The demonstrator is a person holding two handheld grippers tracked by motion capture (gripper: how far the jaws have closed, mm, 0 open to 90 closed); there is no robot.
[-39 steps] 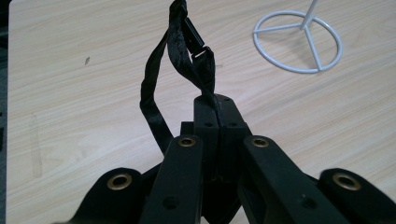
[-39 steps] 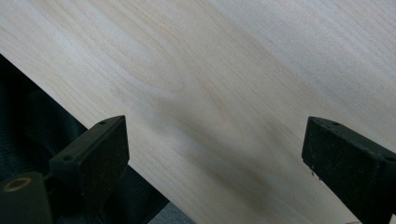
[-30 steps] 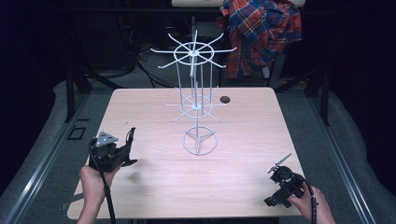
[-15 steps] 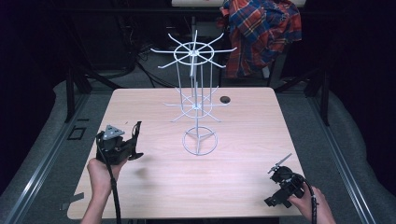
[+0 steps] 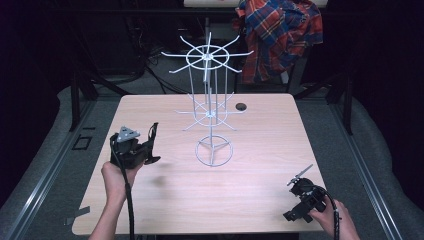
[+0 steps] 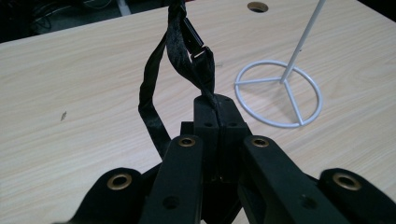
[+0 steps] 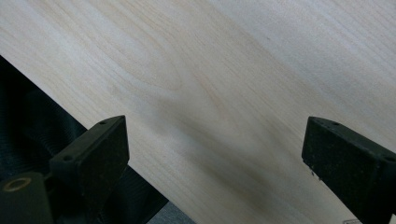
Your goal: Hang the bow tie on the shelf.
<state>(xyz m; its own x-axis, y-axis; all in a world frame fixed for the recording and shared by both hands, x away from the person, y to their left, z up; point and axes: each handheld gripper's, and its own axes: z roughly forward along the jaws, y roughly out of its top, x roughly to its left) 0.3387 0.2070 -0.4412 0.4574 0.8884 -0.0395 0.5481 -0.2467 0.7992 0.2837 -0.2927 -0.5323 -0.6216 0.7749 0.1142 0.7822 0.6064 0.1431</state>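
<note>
Two tongs, left [image 6: 215,116] around strap [image 6: 187,56]

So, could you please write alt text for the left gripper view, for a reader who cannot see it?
The left gripper, jaws closed, pinches a black strap with a metal buckle, which loops up above a light wooden table. To the right stands the white wire ring base of a display rack.

A dark lab room: a lone wooden table [image 5: 150,107], black metal frames beside it, cables on the floor behind it.
</note>
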